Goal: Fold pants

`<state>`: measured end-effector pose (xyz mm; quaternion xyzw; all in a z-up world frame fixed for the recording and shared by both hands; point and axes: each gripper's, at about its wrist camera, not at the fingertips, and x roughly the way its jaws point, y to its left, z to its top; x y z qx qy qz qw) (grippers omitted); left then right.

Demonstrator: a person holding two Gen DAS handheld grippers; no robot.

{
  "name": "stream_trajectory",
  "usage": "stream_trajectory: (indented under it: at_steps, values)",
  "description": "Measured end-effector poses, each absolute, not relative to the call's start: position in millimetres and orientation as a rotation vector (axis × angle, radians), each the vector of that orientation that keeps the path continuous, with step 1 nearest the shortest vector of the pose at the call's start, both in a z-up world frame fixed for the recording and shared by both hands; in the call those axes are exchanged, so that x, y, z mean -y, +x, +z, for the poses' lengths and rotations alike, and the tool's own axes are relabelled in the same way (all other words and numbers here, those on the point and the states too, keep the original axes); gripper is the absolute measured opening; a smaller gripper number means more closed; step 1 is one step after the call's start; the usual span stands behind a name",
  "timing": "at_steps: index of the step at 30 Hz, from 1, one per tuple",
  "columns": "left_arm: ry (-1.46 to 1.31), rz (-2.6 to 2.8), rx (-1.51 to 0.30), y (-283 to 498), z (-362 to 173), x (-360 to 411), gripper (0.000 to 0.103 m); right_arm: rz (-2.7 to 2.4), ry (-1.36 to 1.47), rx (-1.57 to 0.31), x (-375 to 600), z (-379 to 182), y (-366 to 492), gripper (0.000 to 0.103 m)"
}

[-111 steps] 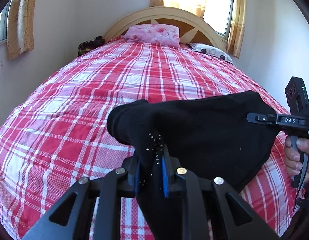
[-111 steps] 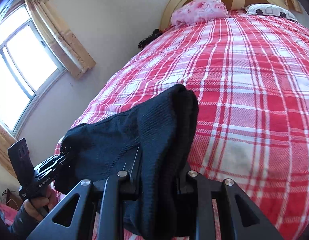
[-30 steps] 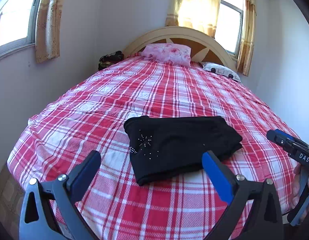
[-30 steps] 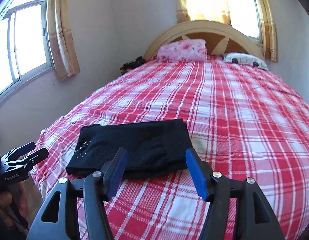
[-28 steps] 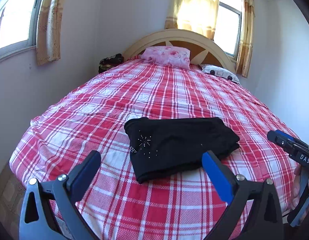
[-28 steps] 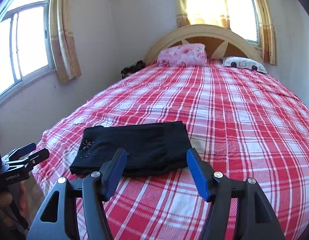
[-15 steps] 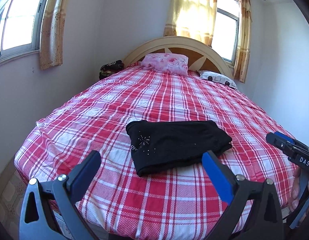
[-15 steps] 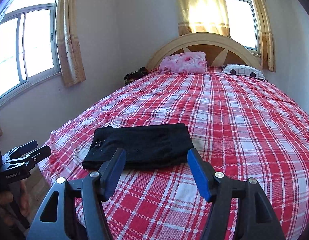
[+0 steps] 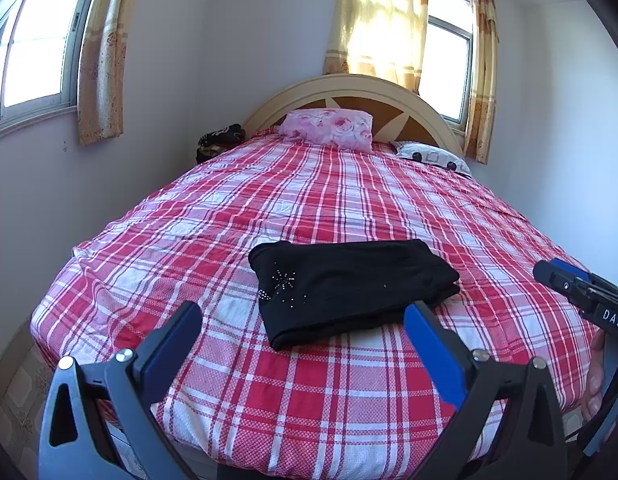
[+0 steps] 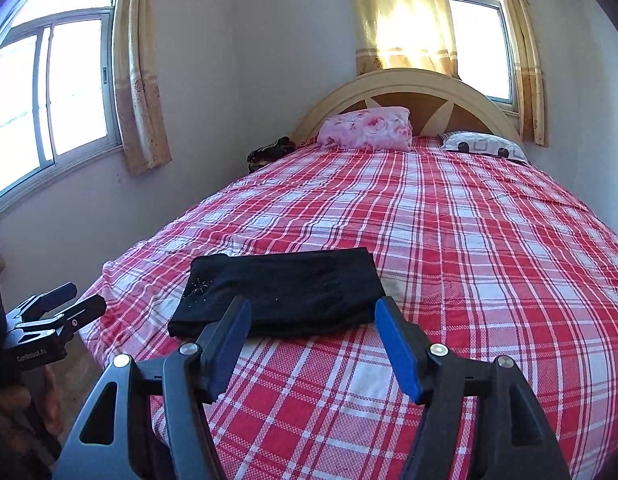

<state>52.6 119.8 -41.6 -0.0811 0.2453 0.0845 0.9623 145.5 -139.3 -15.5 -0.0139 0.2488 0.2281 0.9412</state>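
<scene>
The black pants (image 9: 349, 284) lie folded into a flat rectangle near the foot of the bed, with a small sparkly star pattern at their left end. They also show in the right wrist view (image 10: 281, 292). My left gripper (image 9: 301, 324) is open and empty, held back from the bed's foot edge. My right gripper (image 10: 311, 316) is open and empty, also held back from the pants. The right gripper shows at the right edge of the left wrist view (image 9: 581, 292), and the left gripper at the left edge of the right wrist view (image 10: 57, 316).
The bed has a red and white plaid cover (image 9: 349, 200). A pink pillow (image 9: 329, 126) and a white patterned pillow (image 9: 433, 156) lie at the cream headboard (image 9: 349, 88). A dark bundle (image 9: 219, 142) sits at the far left corner. Walls and curtained windows surround the bed.
Both grippers let go of the pants, which now lie folded on the bed. Over the last second both grippers have drawn back and up from the bed, still open.
</scene>
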Motion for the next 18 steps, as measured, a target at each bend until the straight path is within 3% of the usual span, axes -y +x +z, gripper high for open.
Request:
stream_trajectory:
  at_steps: [18]
  values:
    - [-0.103, 0.167, -0.503, 50.4, -35.1, -105.7, 0.103, 0.459, -0.031, -0.484, 144.3, -7.6, 136.7, 0.066]
